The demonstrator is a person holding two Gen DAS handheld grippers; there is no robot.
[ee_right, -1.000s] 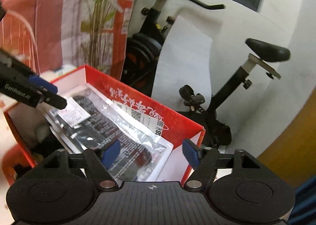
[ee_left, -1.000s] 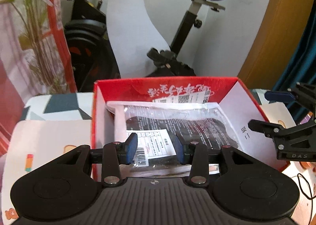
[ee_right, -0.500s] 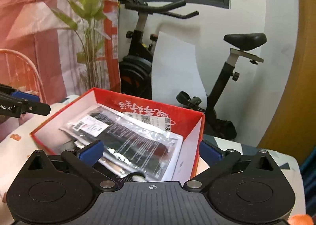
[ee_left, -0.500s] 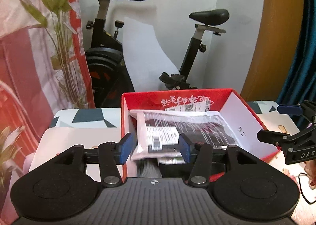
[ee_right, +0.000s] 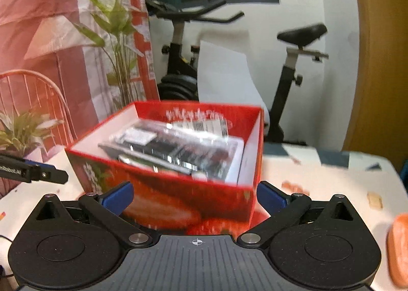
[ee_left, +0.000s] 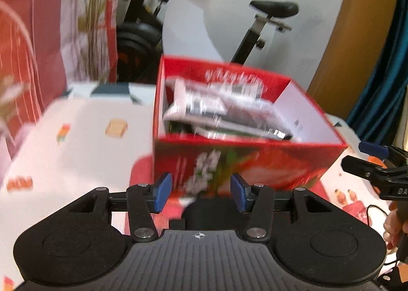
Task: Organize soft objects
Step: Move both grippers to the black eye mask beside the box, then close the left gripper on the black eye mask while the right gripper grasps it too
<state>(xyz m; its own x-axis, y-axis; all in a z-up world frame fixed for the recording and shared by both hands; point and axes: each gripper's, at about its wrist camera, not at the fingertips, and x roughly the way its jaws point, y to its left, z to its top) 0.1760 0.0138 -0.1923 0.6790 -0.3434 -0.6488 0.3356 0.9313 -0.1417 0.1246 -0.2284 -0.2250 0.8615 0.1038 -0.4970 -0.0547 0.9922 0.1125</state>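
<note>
A white cloth-covered table with small printed motifs (ee_left: pixel 84 137) carries an open red strawberry-print cardboard box (ee_right: pixel 178 196) at frame centre, clear plastic-wrapped dark soft packets (ee_right: pixel 176 150) inside. Below, the right gripper (ee_right: pixel 195 195) gapes wide and the left gripper (ee_left: pixel 201 191) half-open, both empty. Packing looks complete; next likely means finding another soft item.

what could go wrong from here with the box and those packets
1. The plastic packets lie heaped and slanted in the red box, one corner near the front rim; a nudge may let them slide out.
2. Both grippers, left and right, are open and empty close to the box's front wall, so a careless move could shove it across the table.
</note>
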